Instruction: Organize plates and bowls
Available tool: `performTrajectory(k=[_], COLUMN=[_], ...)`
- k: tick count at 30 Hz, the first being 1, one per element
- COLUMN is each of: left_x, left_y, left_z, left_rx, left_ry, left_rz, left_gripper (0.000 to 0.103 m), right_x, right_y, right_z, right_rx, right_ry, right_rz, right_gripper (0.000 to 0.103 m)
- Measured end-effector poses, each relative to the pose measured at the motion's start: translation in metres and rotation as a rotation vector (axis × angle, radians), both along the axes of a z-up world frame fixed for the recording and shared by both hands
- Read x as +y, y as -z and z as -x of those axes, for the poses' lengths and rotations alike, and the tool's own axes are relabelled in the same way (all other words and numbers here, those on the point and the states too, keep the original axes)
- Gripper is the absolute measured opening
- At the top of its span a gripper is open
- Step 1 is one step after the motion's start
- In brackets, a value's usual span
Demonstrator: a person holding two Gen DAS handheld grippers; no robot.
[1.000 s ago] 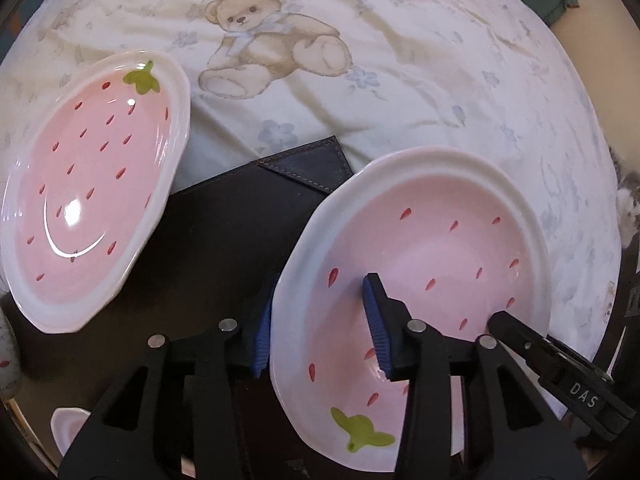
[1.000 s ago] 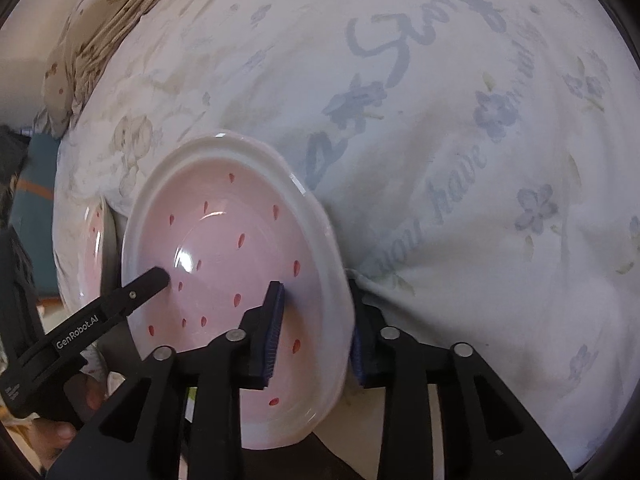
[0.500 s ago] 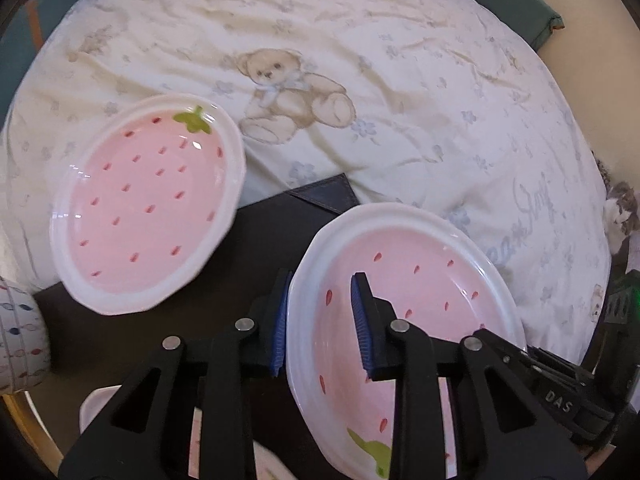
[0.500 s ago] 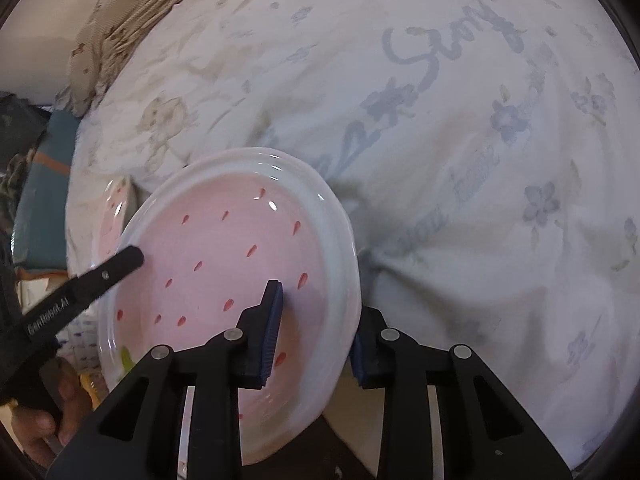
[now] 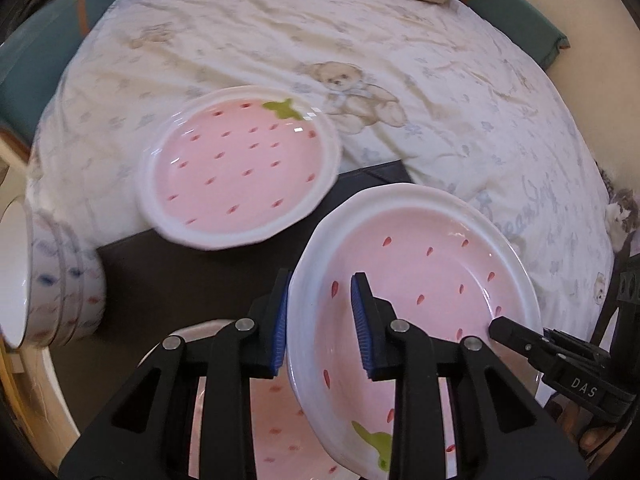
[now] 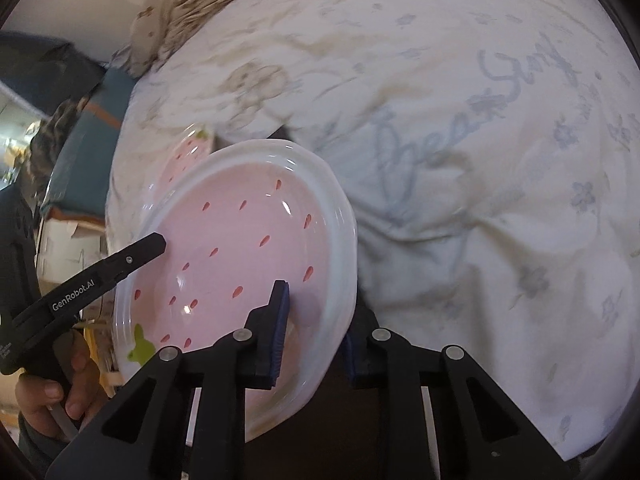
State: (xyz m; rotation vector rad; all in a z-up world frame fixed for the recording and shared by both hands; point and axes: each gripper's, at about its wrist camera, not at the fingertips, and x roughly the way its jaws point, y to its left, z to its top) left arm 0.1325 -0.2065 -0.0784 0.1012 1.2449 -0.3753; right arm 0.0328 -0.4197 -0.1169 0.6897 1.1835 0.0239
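Note:
A pink strawberry plate (image 5: 424, 280) with a white rim hangs tilted above the dark mat (image 5: 180, 264), held from both sides. My left gripper (image 5: 322, 280) is shut on its left rim, blue pads on either face. My right gripper (image 6: 316, 314) pinches the opposite rim of the same plate (image 6: 240, 256), its jaws still closing on it. One of its fingers (image 5: 520, 340) shows at the plate's right edge. A second strawberry plate (image 5: 236, 176) rests half on the mat, half on the bedding. Under the held one lies a third strawberry plate (image 5: 272, 420).
A white bowl (image 5: 60, 280) with blue and red marks lies on its side at the left. Teddy-bear bedding (image 5: 400, 60) fills the far side, with a green cushion (image 5: 520, 12) behind it. A person's hand (image 6: 52, 396) grips the left tool.
Both grippers have risen with the strawberry plate between them, and the bed now looks farther off. The bowl at the left and the plate underneath have come into view.

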Motion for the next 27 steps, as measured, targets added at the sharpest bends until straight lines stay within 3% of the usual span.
performTrajectory(k=[13, 27], left_x=[0.096, 0.152], left_y=[-0.017, 0.024], left_z=[0.039, 0.063], left_rx=[-0.027, 0.033], left_ry=[-0.123, -0.210], left_rz=[-0.009, -0.062], left_gripper=[0.025, 0.025], right_x=[0.083, 0.148], right_y=[-0.017, -0.005], right_z=[0.001, 0.012], right_rx=[-0.050, -0.017], right_ry=[-0.192, -0.290], right_rz=[0.002, -0.004], right_gripper=[0.025, 0.025])
